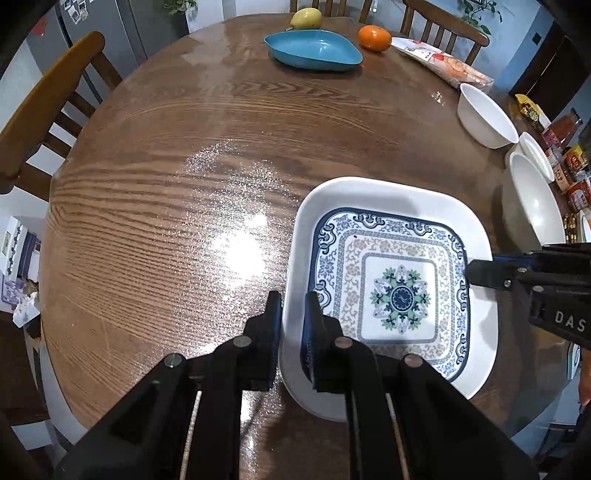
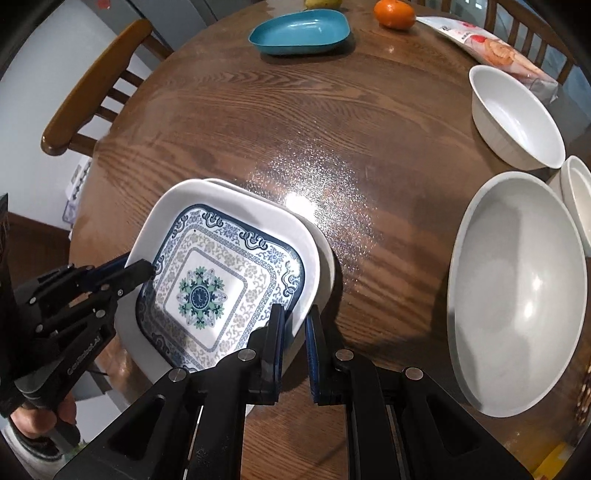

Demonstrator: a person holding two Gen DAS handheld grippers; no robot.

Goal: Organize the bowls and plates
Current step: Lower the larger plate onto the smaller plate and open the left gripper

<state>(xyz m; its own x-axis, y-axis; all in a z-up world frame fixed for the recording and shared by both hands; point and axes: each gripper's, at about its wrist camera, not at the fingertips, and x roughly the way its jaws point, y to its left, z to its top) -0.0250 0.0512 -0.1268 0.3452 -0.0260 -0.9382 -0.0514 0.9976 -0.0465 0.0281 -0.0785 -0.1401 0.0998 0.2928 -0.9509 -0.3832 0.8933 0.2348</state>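
Note:
A square white plate with a blue floral pattern (image 1: 399, 291) (image 2: 218, 280) lies on a second white plate (image 2: 327, 258) near the front of the round wooden table (image 1: 166, 184). My left gripper (image 1: 293, 314) is shut on the patterned plate's left rim; it also shows in the right wrist view (image 2: 146, 271). My right gripper (image 2: 295, 325) is shut on the plate's right rim; it also shows in the left wrist view (image 1: 471, 273). A large white bowl (image 2: 517, 291), two smaller white bowls (image 2: 517, 118) (image 2: 576, 199) and a blue dish (image 1: 314, 50) stand on the table.
An orange (image 1: 375, 37), a pear (image 1: 306, 18) and a snack packet (image 1: 443, 61) lie at the far edge. Sauce bottles and jars (image 1: 569, 155) stand at the right. Wooden chairs (image 1: 48, 107) surround the table.

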